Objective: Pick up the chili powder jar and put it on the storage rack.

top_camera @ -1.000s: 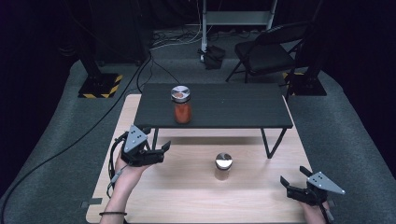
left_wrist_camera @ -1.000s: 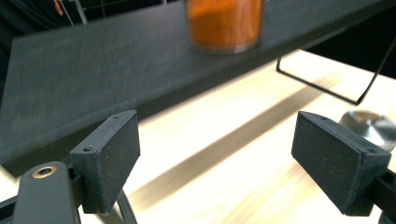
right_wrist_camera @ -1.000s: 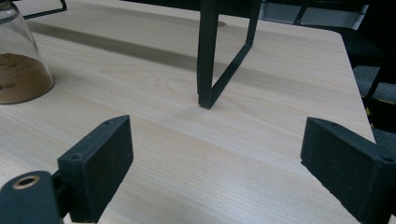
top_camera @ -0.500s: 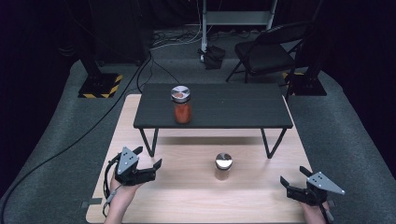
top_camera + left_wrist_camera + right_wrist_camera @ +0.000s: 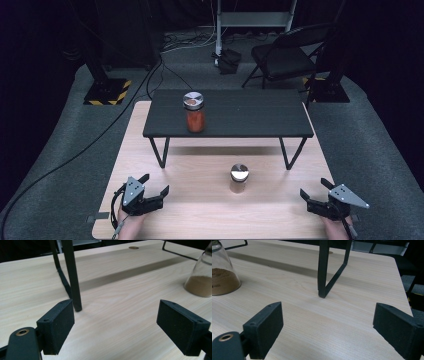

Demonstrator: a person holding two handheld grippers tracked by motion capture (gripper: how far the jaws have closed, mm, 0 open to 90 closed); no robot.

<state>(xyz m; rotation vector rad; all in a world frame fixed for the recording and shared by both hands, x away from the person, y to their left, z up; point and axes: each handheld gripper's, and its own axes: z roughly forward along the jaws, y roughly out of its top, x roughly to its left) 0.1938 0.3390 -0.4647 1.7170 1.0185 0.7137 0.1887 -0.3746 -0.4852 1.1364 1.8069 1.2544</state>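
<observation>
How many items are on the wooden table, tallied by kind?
Spice jars: 2, red-filled jar on the black raised shelf, brown-filled jar on the wooden table.
Black raised shelves: 1.
Hand-held grippers: 2, left, right.
Total: 5.

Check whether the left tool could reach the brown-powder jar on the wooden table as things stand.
Probably yes: the left tool stands open and empty, and bare wooden table lies between it and the brown-powder jar.
</observation>
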